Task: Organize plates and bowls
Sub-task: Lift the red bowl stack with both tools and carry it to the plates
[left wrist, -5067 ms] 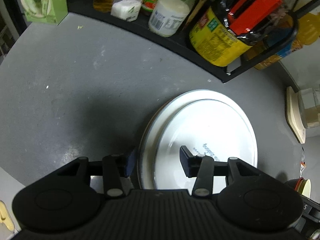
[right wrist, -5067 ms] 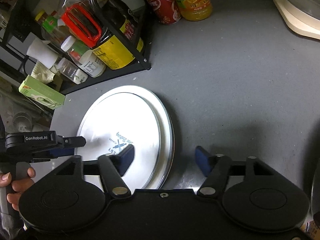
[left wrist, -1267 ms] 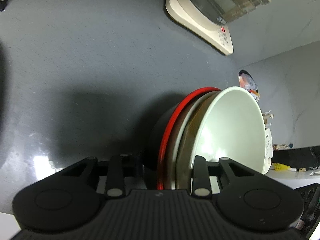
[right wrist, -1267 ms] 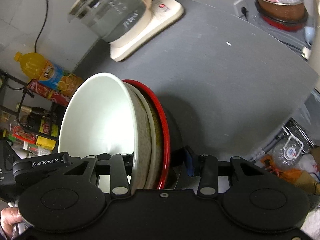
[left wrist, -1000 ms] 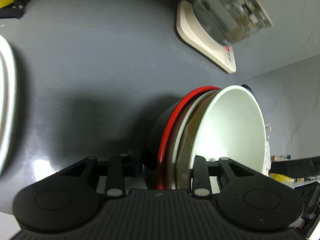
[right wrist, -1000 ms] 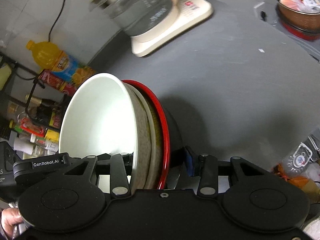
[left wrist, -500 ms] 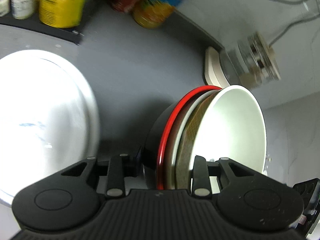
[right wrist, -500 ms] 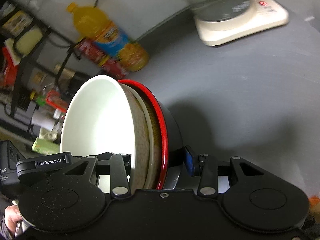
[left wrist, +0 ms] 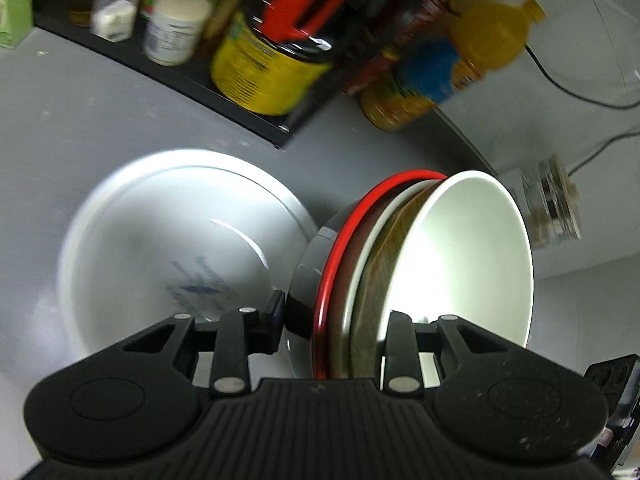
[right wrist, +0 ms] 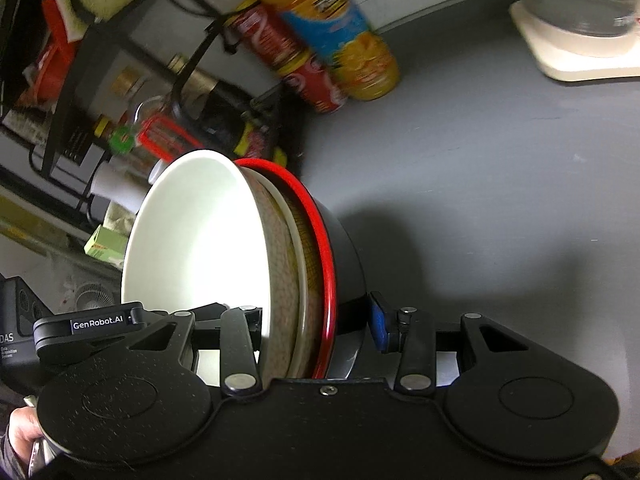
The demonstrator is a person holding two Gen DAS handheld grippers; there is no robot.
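Both tools are clamped on one nested stack of bowls, and the sharing looks deliberate. The left tool (left wrist: 334,322) pinches the stack's rim on its side, one finger against the black outer wall of the lowest bowl, the other inside the white bowl (left wrist: 464,256) on top. The right tool (right wrist: 316,322) does the same on the opposite side of the rim, so the load seems balanced between two hands rather than hanging from one edge.

The stack of bowls (right wrist: 292,256) counts a white bowl innermost, patterned brownish ones under it, and a black bowl with a red rim (left wrist: 340,248) outermost. It is off the bench (right wrist: 500,152), carried tilted in both views.

Beside the stack, on the left tool's side, a large white plate (left wrist: 160,240) lies upside down on the bench, partly under the stack's edge as seen from above. Beyond the plate stands a black rack (left wrist: 192,76) of jars and bottles; an orange drink bottle (right wrist: 340,28) stands behind the stack. Likely the bowls are headed for a spot next to or on that plate.
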